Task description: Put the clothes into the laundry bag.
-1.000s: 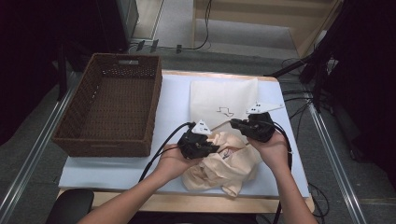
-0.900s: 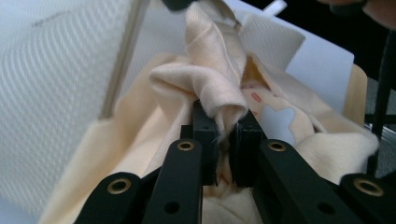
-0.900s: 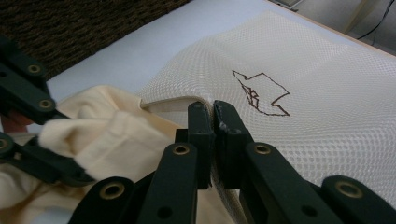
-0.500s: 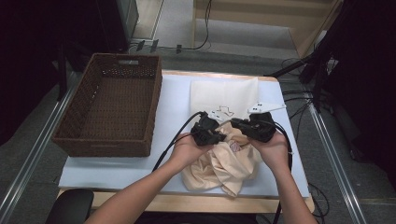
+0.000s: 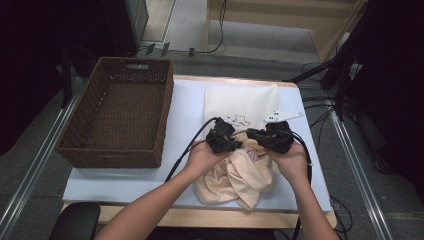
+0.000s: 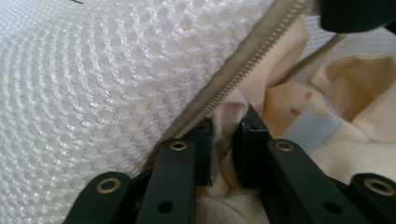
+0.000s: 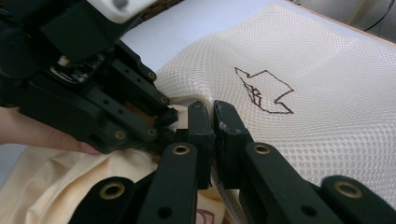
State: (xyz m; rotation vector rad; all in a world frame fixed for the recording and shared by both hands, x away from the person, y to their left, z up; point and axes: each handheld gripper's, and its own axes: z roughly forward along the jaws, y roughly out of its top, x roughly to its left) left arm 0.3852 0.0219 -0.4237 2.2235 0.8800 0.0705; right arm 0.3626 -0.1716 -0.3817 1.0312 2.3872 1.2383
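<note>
A white mesh laundry bag (image 5: 240, 102) with a brown line drawing lies on the table, its zipper edge (image 6: 243, 60) facing me. A cream garment (image 5: 240, 177) is bunched in front of it. My left gripper (image 5: 238, 142) is at the bag's mouth, and its jaws (image 6: 224, 144) are shut on a fold of the garment (image 6: 355, 93) just under the zipper. My right gripper (image 5: 251, 133) meets it from the right. Its jaws (image 7: 214, 126) are shut on the edge of the mesh bag (image 7: 303, 60), right beside the left gripper (image 7: 93, 93).
A brown wicker basket (image 5: 112, 155) stands at the table's left with nothing in it. The table is covered by a pale sheet (image 5: 185, 107). Cables trail from both grippers toward me, and more cables lie on the floor at the right.
My left gripper has moved right and away from me with the garment fold, up to the bag's mouth. The right gripper has stayed where it was on the bag's edge.
</note>
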